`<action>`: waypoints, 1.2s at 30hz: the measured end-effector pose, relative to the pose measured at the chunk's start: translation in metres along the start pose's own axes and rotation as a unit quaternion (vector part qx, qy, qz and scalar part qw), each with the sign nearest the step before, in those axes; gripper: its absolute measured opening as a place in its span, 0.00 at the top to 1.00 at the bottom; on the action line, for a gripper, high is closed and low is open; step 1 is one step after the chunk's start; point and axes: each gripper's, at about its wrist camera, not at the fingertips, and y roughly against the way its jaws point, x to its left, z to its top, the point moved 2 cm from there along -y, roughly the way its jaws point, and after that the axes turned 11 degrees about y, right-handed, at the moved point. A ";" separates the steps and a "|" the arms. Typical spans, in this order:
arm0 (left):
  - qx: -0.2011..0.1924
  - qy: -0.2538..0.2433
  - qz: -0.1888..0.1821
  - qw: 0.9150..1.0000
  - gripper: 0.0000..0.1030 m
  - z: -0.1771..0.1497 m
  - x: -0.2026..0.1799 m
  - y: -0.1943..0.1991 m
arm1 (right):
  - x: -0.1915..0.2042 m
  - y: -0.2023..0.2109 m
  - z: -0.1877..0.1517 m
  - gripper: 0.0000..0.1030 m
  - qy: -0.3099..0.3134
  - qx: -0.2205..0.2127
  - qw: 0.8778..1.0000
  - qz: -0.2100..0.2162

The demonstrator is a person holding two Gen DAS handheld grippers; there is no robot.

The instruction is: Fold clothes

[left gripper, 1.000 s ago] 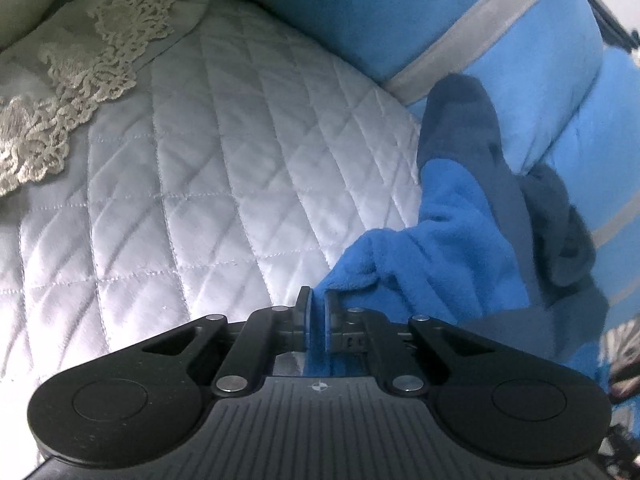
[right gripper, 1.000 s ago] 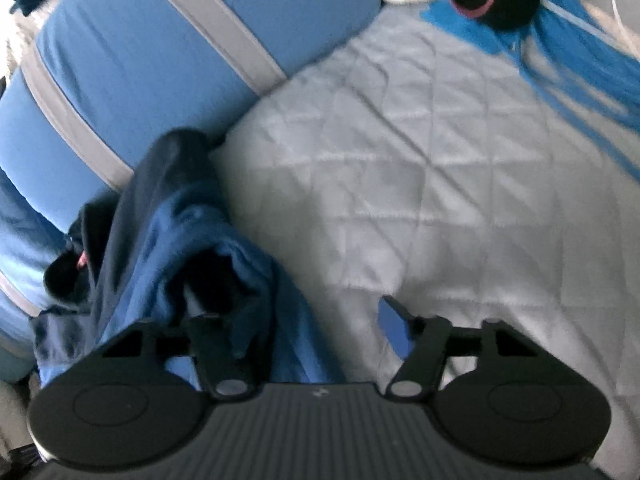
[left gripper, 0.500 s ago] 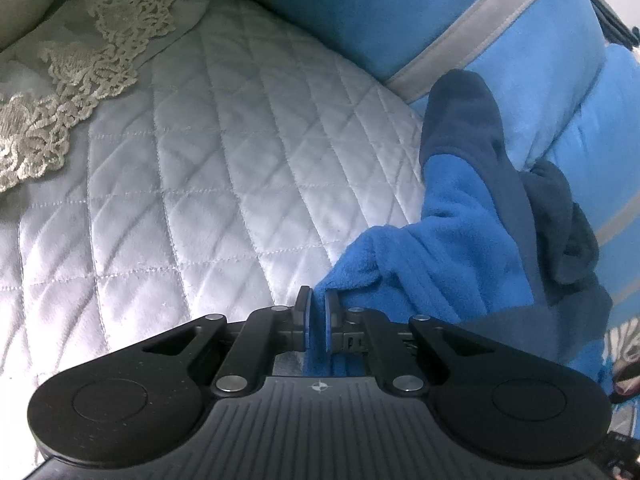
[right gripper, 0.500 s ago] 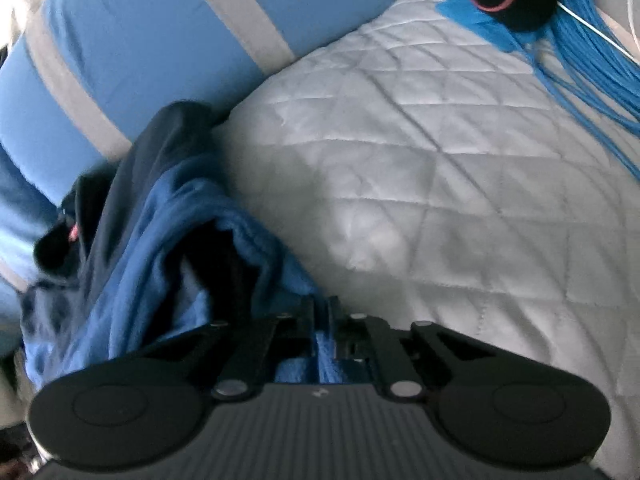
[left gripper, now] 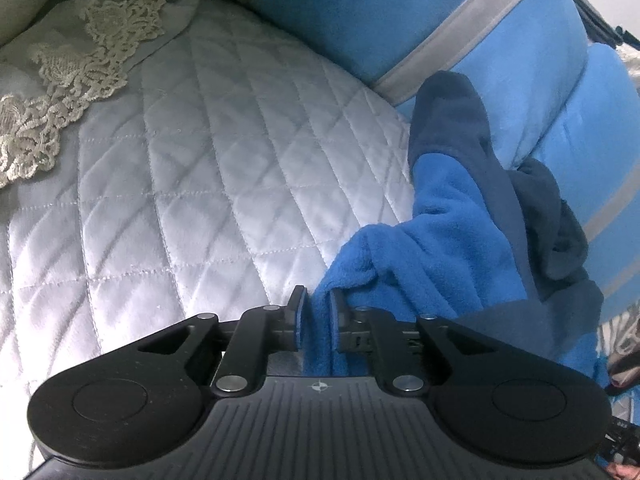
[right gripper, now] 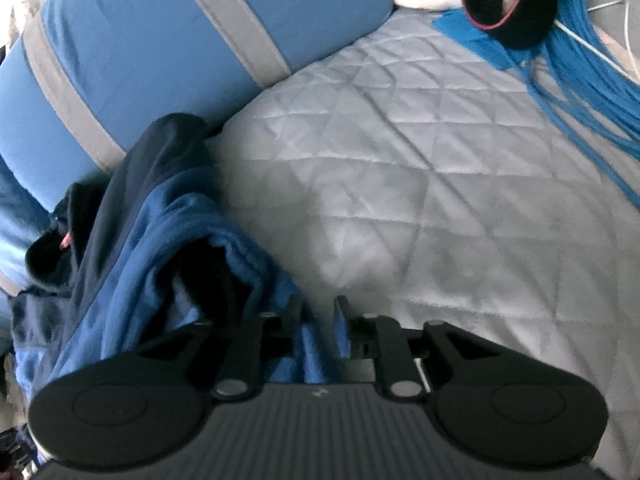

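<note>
The blue fleece garment lay bunched, its shape hard to read, its lower part cut off by both tools. The left gripper and right gripper each had jaws pinched on its edge. It rested on a quilted bed against a blue pillow.

left gripper clamped on edge of blue fleece garment, fabric pinched between 2 fingers. garment bunched, navy part draped up against blue cushion with grey stripe. quilted silver bedspread beneath. lace-trimmed pillow at upper left.
</note>
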 end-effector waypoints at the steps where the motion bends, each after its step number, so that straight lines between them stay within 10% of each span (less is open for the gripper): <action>1: -0.005 -0.003 -0.003 1.000 0.87 -0.002 0.001 0.001 | 0.000 0.001 0.001 0.52 0.005 -0.007 1.000 -0.010; 8: -0.052 -0.007 0.015 0.998 0.69 -0.011 0.001 0.017 | -0.003 0.010 0.006 0.03 0.030 -0.051 0.995 -0.077; 12: -0.082 -0.007 0.033 0.996 0.29 -0.016 0.000 0.028 | -0.005 0.015 0.006 0.00 0.034 -0.060 0.994 -0.083; 23: -0.110 0.004 0.029 0.994 0.27 -0.047 0.007 0.082 | -0.006 0.045 -0.002 0.00 0.042 -0.092 0.993 -0.055; 36: -0.150 -0.102 -0.018 0.983 0.24 -0.162 0.005 0.205 | 0.002 0.165 -0.087 0.00 0.131 -0.125 0.983 0.038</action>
